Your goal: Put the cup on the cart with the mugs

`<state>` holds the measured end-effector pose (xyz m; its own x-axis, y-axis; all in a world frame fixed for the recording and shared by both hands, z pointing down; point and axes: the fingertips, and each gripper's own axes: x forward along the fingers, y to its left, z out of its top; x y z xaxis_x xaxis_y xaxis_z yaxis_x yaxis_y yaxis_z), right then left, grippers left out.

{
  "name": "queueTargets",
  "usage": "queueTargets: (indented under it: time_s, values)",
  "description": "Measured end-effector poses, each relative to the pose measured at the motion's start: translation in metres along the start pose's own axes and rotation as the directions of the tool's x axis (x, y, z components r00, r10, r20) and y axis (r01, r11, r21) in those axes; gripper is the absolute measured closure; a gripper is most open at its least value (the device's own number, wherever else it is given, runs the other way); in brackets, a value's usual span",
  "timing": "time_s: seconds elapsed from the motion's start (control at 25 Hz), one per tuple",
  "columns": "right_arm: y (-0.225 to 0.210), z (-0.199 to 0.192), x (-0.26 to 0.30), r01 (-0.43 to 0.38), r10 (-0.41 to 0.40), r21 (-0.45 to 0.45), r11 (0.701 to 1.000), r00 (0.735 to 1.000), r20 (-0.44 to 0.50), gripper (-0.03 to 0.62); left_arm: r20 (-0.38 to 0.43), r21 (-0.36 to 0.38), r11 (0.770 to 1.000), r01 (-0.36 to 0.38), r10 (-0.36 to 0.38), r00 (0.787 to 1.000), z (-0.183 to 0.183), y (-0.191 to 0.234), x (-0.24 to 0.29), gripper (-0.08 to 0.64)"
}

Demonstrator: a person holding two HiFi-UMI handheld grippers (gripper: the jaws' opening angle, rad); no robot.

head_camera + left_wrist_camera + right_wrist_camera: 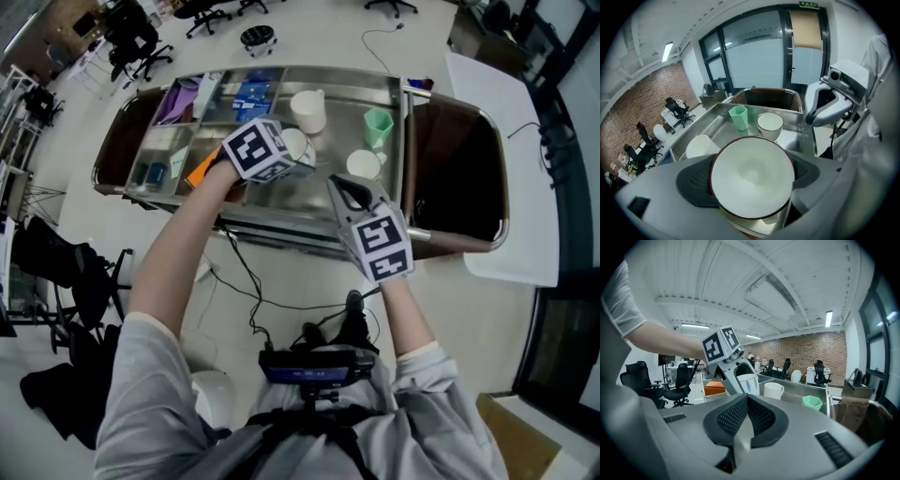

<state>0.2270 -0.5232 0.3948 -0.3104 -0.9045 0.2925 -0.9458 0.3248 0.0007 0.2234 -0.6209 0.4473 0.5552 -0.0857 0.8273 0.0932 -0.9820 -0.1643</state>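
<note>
**L gripper holds cup over cart; R gripper closed, empty**

L gripper (292,155): jaws clamped on either side of the cup (752,171). Cup is white w/ a dark red rim, and its mouth faces the L gripper cam, so the inside is in full view and looks empty. In head view the cup sits above the steel cart (337,73), left of the tray's centre. Can't tell if its base touches the tray.

On the tray beyond it:
- white mug (307,110), toward the far edge
- green cup (378,127), to the right of the mug
- 2nd white cup (363,165), dark rim, just beside the green one on the near side

All three stand upright and apart from the held cup.

R gripper (746,420): jaws closed together, nothing btwn them. In head view it hangs at the cart's near edge, to the right of the L gripper and near the 2nd white cup but not touching it. Its cam looks across at the L gripper and the held cup.

Left end of the cart: bins (178,141) w/ purple, blue and orange items.
</note>
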Motion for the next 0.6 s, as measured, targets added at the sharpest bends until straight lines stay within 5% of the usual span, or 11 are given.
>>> queueTargets:
  time_s: [0.28,0.6]
  values:
    - [-0.011,-0.005,-0.01,-0.01,0.009,0.015,1.0,1.0,0.004,0.595,-0.138,0.058,0.993,0.101,-0.092,0.986,-0.009,-0.007,0.041,0.137]
    - [-0.023,-0.015,-0.014,-0.008,0.008,0.033,0.999,1.0,-0.003,0.595,-0.19,-0.004,0.994,0.111,-0.11,0.976,-0.026,0.003,0.067,0.137]
